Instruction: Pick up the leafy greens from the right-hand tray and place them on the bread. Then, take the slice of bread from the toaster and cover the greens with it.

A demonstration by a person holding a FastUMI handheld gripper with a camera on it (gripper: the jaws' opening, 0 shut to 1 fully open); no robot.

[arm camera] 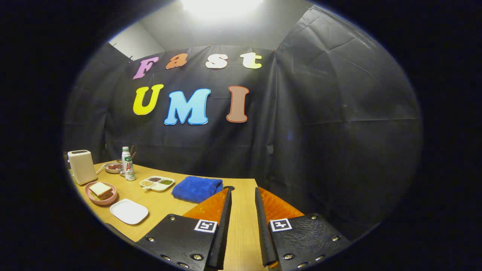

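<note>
A strong overhead lamp (222, 5) blows out to white glare at top centre. Below, the booth is dim; fisheye curvature bends the worktop (241, 210) edge, and detail stays fairly sharp.

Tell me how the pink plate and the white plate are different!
The pink plate is round, while the white plate is squarish with rounded corners. The pink plate holds a stacked sandwich; the white plate is bare. The pink plate sits next to the toaster, and the white plate lies nearer the gripper, whose fingers are open over the table and hold nothing. Both plates rest flat on it.
</note>
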